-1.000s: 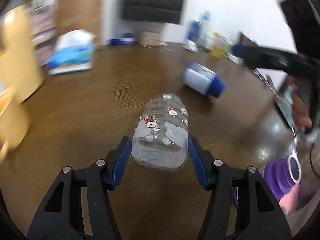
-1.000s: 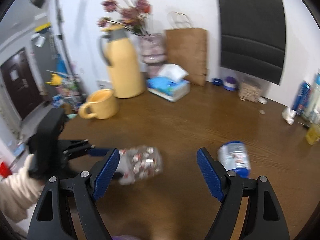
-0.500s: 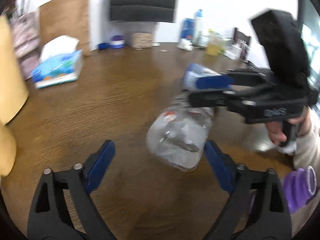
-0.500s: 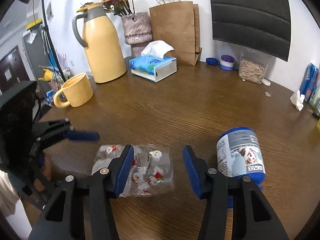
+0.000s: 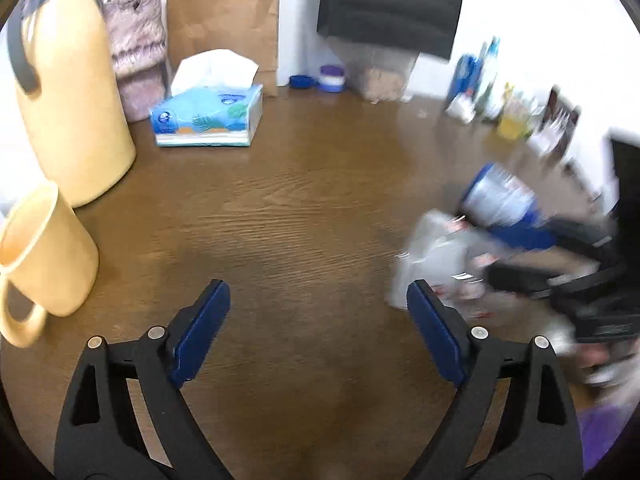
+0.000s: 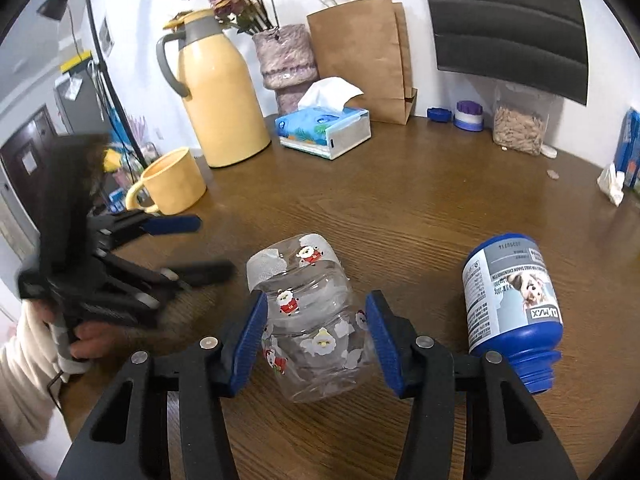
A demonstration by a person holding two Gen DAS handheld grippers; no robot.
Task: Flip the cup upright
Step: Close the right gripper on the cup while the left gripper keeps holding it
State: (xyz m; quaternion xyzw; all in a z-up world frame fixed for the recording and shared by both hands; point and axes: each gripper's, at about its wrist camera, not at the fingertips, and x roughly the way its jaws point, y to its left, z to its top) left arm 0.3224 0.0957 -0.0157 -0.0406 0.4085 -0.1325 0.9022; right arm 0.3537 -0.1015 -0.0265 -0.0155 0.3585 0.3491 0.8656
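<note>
The right gripper (image 6: 316, 338) holds the clear plastic cup (image 6: 310, 320) between its blue pads (image 6: 250, 342), one pad on each side of the cup's body. The cup is printed with small Santa figures and appears empty; it is tilted, its far end angled up and to the left, its near end low over the wooden table (image 6: 400, 208). Whether it touches the table cannot be told. In the left wrist view the same cup (image 5: 436, 264) is a blurred shape to the right, just beyond the tip of that gripper's right finger.

The left gripper (image 5: 318, 312) stands wide open over bare table (image 5: 300, 208) with nothing between its fingers. It appears in the right wrist view (image 6: 188, 240) to the cup's left.

Just right of the cup lies a blue bottle (image 6: 512, 312) on its side, with a dog picture on its label, its neck pointing near. Its contents are hidden.

Farther left a yellow mug (image 6: 172, 182) stands upright; nothing can be made out inside it. Behind it stands a yellow thermos jug (image 6: 222, 96) with a grey handle. A blue tissue box (image 6: 324, 130) has a white tissue sticking out of its top. At the back edge stand a pink vase (image 6: 286, 62) holding dried flowers, a brown paper bag (image 6: 360, 52), and a clear jar (image 6: 520, 120) partly filled with pale brown pieces.
</note>
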